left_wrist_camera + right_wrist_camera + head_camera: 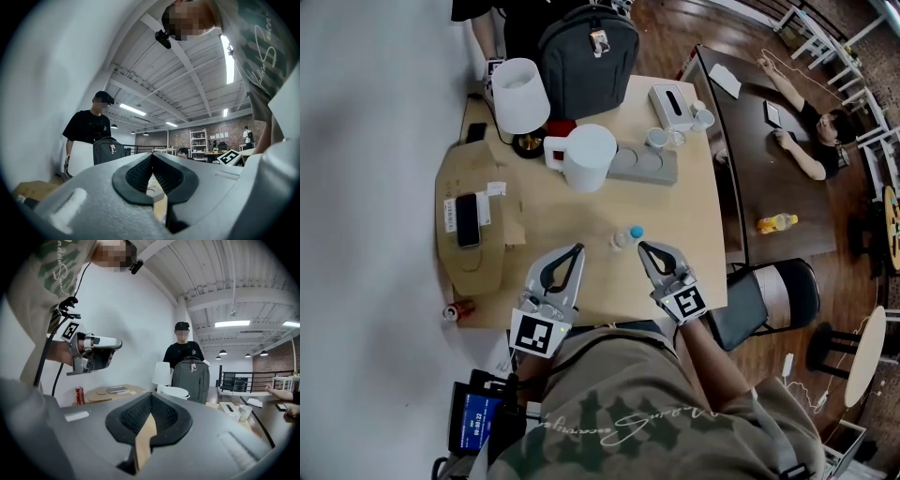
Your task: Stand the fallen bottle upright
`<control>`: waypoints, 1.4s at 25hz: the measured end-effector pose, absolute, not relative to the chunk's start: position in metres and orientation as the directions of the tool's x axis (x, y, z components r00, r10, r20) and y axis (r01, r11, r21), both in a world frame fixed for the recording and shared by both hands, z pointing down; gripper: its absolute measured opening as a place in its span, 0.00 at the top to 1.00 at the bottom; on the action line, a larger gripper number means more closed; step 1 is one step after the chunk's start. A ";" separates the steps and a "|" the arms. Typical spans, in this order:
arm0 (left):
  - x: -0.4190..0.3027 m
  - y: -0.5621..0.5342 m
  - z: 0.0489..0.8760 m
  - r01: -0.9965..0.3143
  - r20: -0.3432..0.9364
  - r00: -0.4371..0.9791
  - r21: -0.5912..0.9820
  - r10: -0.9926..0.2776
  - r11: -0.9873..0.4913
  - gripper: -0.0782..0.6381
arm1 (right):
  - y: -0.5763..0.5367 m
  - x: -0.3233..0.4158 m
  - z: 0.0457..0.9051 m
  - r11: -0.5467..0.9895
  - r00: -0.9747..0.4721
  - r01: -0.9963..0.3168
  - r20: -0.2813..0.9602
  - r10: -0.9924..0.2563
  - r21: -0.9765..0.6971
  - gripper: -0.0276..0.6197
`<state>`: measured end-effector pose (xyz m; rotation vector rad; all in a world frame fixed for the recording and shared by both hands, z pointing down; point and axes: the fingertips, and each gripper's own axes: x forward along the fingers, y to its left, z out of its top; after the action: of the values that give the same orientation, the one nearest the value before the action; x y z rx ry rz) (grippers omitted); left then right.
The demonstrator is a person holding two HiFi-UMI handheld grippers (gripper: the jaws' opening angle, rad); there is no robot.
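Between our tools near the table's (572, 211) front edge, the bottle (623, 239) is seemingly lying, its long axis slanting and its blue cap pointing toward the right tool (642, 246). That one and the left tool (577, 249) are sitting pressed together, empty. We are judging it best to spread wide, pinch the neck, and pivot about the base.

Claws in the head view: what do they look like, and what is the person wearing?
Left claw and right claw match: pale grey, tapering two-jaw shells with black ribbed pads, each with a white cube bearing black square markers at the rear. A black cable runs from the left one. The person wears a camouflage shirt with script lettering.
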<state>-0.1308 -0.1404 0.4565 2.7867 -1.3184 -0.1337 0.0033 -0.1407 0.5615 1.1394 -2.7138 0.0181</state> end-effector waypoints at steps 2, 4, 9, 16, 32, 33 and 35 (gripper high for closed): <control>-0.129 -0.141 0.459 -0.761 -0.052 0.641 0.080 -0.766 -0.643 0.89 | -0.141 0.001 0.552 0.700 -0.679 -0.709 0.185 -0.711 0.088 0.95; -0.126 -0.143 0.463 -0.755 -0.053 0.647 0.093 -0.761 -0.649 0.89 | -0.141 0.001 0.544 0.694 -0.671 -0.712 0.187 -0.718 0.111 0.95; -0.118 -0.137 0.472 -0.719 -0.034 0.685 0.126 -0.728 -0.683 0.89 | -0.134 0.000 0.525 0.668 -0.653 -0.737 0.149 -0.743 0.105 0.95; -0.108 -0.112 0.468 -0.730 -0.026 0.674 0.129 -0.738 -0.671 0.89 | -0.103 0.004 0.514 0.691 -0.683 -0.716 0.105 -0.723 0.098 0.95; -0.039 -0.002 0.449 -0.843 -0.022 0.538 -0.028 -0.843 -0.537 0.89 | -0.023 0.089 0.485 0.712 -0.717 -0.695 -0.018 -0.697 0.096 0.95; -0.035 0.006 0.451 -0.845 -0.015 0.534 -0.037 -0.845 -0.533 0.89 | -0.015 0.091 0.481 0.716 -0.722 -0.690 -0.032 -0.691 0.103 0.95; -0.027 0.023 0.452 -0.852 -0.011 0.522 -0.045 -0.853 -0.521 0.89 | 0.001 0.097 0.479 0.724 -0.728 -0.684 -0.032 -0.684 0.094 0.95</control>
<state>-0.0272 0.0232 0.4525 2.7797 -1.5578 0.0203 0.0969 0.0007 0.4789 1.1558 -2.9118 -0.1553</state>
